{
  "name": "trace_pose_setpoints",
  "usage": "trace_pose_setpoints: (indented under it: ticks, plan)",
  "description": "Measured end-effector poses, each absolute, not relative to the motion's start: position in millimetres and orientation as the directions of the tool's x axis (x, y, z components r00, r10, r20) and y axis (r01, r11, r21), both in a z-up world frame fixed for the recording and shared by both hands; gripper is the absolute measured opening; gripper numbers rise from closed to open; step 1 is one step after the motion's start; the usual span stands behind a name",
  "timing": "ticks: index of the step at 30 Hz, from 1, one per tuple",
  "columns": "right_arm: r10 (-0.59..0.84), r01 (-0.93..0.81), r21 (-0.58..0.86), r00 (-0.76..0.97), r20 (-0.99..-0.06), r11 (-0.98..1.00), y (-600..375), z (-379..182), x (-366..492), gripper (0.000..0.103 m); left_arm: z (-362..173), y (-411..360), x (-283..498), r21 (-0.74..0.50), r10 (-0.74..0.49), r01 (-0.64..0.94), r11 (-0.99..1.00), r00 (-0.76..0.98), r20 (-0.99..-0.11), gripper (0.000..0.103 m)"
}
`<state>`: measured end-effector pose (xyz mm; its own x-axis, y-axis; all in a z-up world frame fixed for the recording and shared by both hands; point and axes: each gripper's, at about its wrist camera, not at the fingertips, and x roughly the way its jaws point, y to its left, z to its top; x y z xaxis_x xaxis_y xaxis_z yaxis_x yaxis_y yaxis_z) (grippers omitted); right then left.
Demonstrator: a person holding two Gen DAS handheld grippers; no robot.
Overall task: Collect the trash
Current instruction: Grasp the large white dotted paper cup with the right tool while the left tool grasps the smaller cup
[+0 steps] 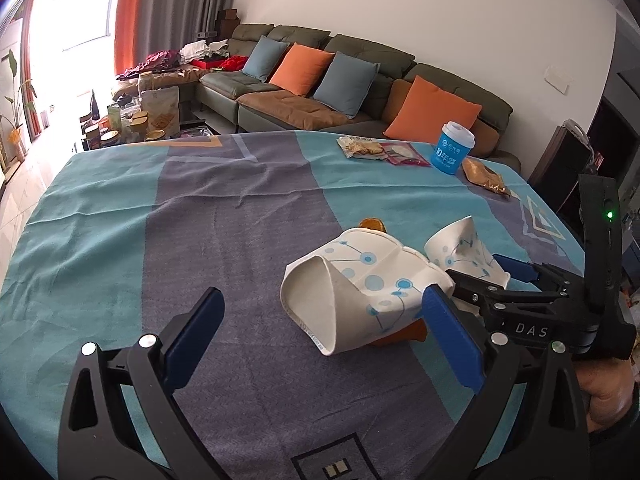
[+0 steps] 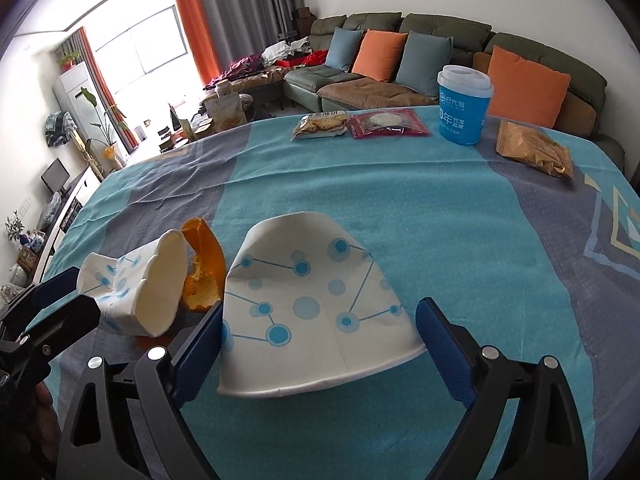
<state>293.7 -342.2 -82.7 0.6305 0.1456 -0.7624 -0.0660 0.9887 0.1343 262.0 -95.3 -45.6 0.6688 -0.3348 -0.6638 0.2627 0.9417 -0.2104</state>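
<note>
Crumpled white paper cups, 2 of them, lie on the teal tablecloth [image 2: 460, 216] beside orange peel [image 2: 204, 264]. Left gripper [image 1: 320, 328] gapes wide around the near cup [image 1: 360, 288]; right gripper [image 2: 320, 332] spreads wide, straddling the other cup [image 2: 308, 312].

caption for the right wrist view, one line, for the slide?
Open right gripper straddles a crushed paper cup on the tablecloth; orange peel and second cup lie left.
</note>
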Motion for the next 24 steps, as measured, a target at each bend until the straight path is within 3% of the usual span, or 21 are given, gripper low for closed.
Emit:
trace_pose_setpoints:
  ticks: [11, 24]
  plan:
    - [0.144, -0.027, 0.166, 0.648, -0.748, 0.986, -358.3, -79.9, 284.1, 0.089, -38.3, -124.7, 264.1, -0.278, -0.380, 0.260, 0.925, 0.648, -0.659, 0.097]
    - [0.149, -0.018, 0.182, 0.653, -0.743, 0.983, -368.2, -81.0, 277.7, 0.089, -50.6, -135.2, 270.3, -0.221, -0.288, 0.185, 0.958, 0.660, -0.694, 0.094]
